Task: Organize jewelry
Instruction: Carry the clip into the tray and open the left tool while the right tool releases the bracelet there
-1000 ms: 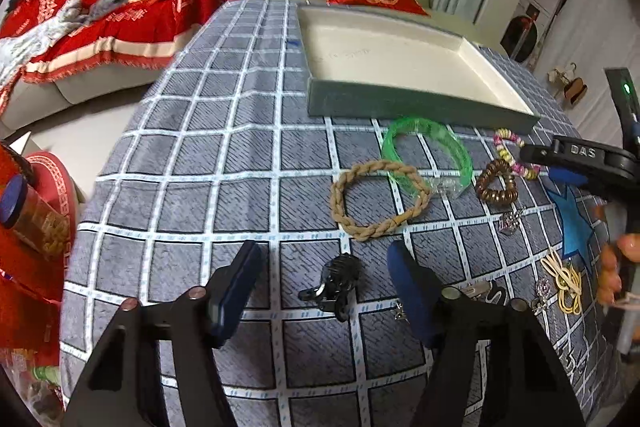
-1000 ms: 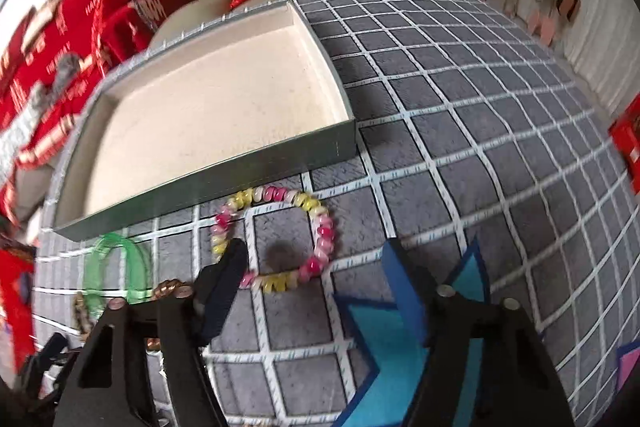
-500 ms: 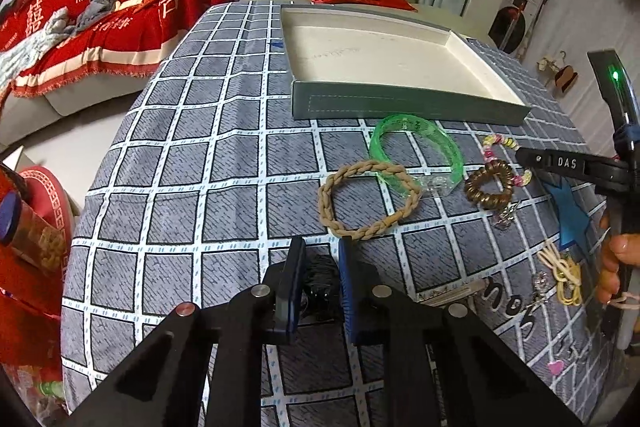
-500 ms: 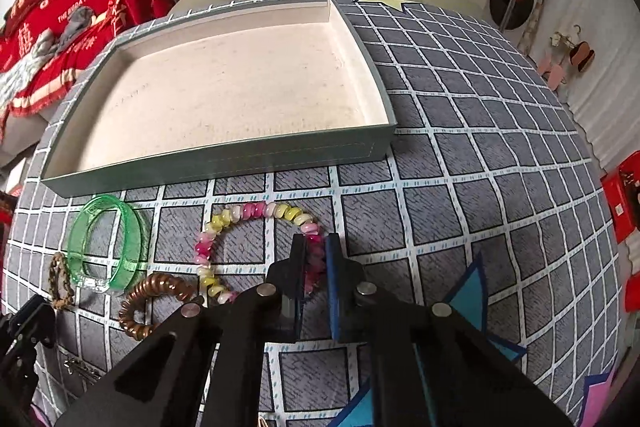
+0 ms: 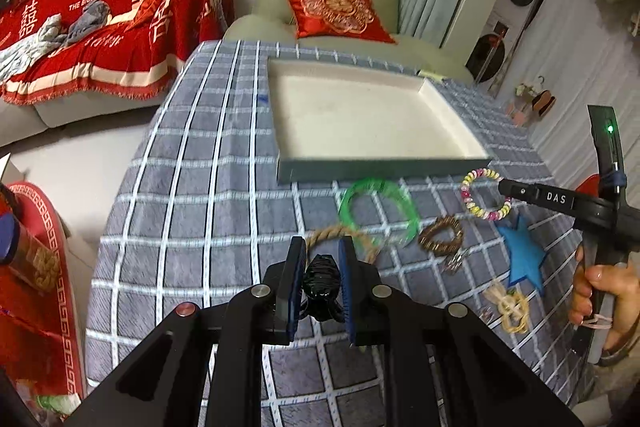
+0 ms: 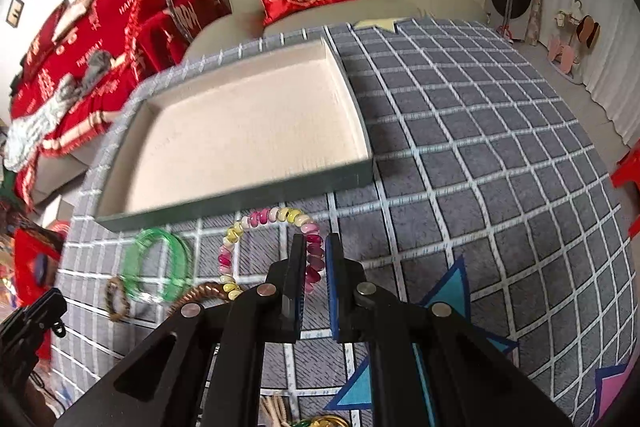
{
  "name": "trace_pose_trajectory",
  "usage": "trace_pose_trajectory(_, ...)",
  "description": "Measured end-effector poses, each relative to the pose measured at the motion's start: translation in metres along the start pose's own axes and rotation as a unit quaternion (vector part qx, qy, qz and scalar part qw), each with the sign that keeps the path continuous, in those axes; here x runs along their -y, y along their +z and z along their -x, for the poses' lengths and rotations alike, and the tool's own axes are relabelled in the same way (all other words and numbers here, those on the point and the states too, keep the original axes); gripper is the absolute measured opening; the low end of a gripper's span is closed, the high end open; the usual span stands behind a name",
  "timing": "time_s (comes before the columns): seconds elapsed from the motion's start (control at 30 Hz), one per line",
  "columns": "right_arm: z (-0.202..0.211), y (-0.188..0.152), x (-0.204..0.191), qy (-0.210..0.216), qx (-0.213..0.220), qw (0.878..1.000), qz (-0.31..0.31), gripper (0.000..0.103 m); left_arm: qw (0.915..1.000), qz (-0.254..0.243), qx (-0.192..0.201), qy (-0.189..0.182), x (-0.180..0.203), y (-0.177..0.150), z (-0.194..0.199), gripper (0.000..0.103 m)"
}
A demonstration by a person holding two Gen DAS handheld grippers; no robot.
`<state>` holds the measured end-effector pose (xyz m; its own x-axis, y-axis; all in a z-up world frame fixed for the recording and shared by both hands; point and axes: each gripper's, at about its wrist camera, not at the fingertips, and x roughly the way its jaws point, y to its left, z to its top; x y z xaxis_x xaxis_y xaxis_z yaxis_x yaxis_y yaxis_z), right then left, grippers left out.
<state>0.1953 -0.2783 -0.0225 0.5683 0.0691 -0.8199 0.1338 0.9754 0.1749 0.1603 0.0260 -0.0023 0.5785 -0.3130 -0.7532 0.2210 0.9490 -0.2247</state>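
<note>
— What have you got?
— My left claw [image 5: 322, 277] pinches a black plastic hair clip [image 5: 320, 287] at lower centre; my right claw [image 6: 312, 267] clamps the pink-and-yellow beaded bracelet [image 6: 272, 219].
— Next?
— Carry both over the green-walled cream tray [image 6: 224, 203] at centre frame; neither is in yet.

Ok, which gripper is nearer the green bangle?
Left. The left gripper, holding a black clip, sits just short of the green bangle; the right gripper is farther off, gripping the beaded bracelet.
</note>
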Motion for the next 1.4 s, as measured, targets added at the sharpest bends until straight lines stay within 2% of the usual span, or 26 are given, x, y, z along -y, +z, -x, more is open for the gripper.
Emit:
trace_pose_trajectory(0.23,0.017,0.044,-0.009,0.036,0.021,0.999,-0.005,0.01,0.9998,-0.007,0.011,-0.018,0.009,0.048,0.001,0.032)
trace_pose_trajectory(0.37,0.015,0.07,-0.022,0.038,0.032,0.999,0.015,0.01,0.9993,-0.017,0.023,-0.023,0.018,0.082,-0.008,0.032)
trace_pose_trajectory(0.57,-0.018,0.107,-0.032,0.052,0.024,0.998,0.011,0.01,0.9992,-0.031,0.022,-0.012,0.032,0.123,-0.048,0.032)
trace_pose_trajectory(0.7,-0.049,0.125,-0.037,0.046,0.016,0.999,0.013,0.01,0.9994,-0.031,0.015,0.001,0.036,0.144,-0.088,0.032)
trace_pose_trajectory(0.8,-0.072,0.129,-0.036,0.04,0.008,0.999,0.011,0.01,0.9979,-0.054,0.008,0.034,0.038,0.152,-0.122,0.032)
trace_pose_trajectory(0.93,-0.101,0.128,-0.031,0.036,-0.012,0.999,0.0,0.01,0.9975,-0.051,-0.026,0.043,0.034,0.154,-0.164,0.032)
trace_pose_trajectory(1.07,-0.121,0.124,-0.027,0.03,-0.029,0.999,-0.003,0.01,0.9959,-0.052,-0.05,0.055,0.032,0.148,-0.19,0.032)
trace_pose_trajectory(1.17,-0.13,0.118,-0.028,0.022,-0.037,0.999,0.009,0.01,0.9941,-0.057,-0.06,0.07,0.032,0.143,-0.2,0.032)
trace_pose_trajectory(1.4,-0.129,0.114,-0.031,0.013,-0.037,0.999,0.025,0.012,0.9915,-0.08,-0.046,0.092,0.042,0.136,-0.203,0.033)
